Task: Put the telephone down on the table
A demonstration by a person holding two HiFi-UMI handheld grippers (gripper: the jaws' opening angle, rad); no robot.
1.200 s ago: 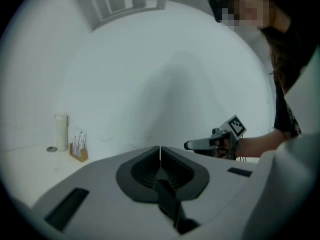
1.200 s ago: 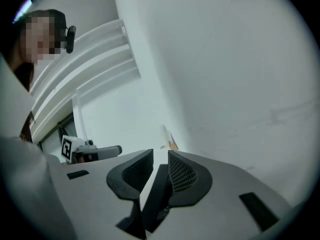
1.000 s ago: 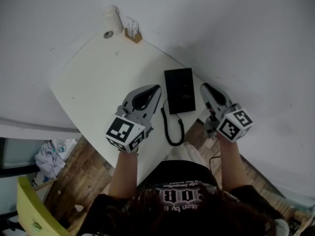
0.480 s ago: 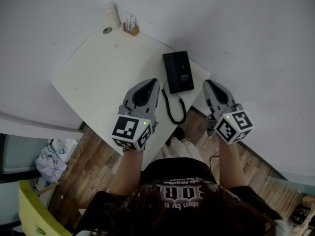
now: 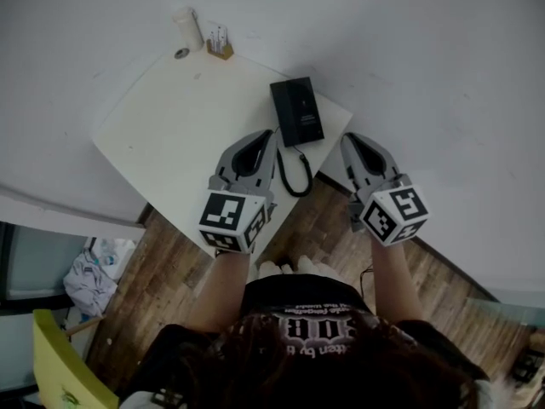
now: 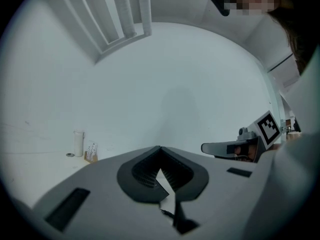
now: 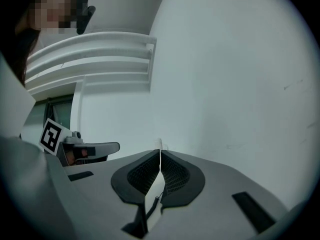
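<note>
A black telephone (image 5: 297,112) lies flat on the white table (image 5: 179,130) near its right corner, its coiled cord (image 5: 292,174) trailing over the front edge. My left gripper (image 5: 266,140) hovers above the table's front edge, just left of the cord, jaws shut and empty. My right gripper (image 5: 350,141) hangs off the table's right side, over the wooden floor, also shut with nothing between its pads. In the left gripper view the shut jaw tips (image 6: 160,149) point at the white wall, with the right gripper (image 6: 235,147) to the side.
A white cylinder (image 5: 187,25), a small round cap (image 5: 180,54) and a little wooden holder (image 5: 219,44) stand at the table's far corner. Wooden floor (image 5: 315,220) lies beyond the front edge. A yellow chair (image 5: 55,365) and a bundle of cloth (image 5: 85,271) sit at lower left.
Both grippers have drawn back from the telephone toward the person. The telephone stays flat on the table. The view has shifted, so the table sits higher in the picture.
</note>
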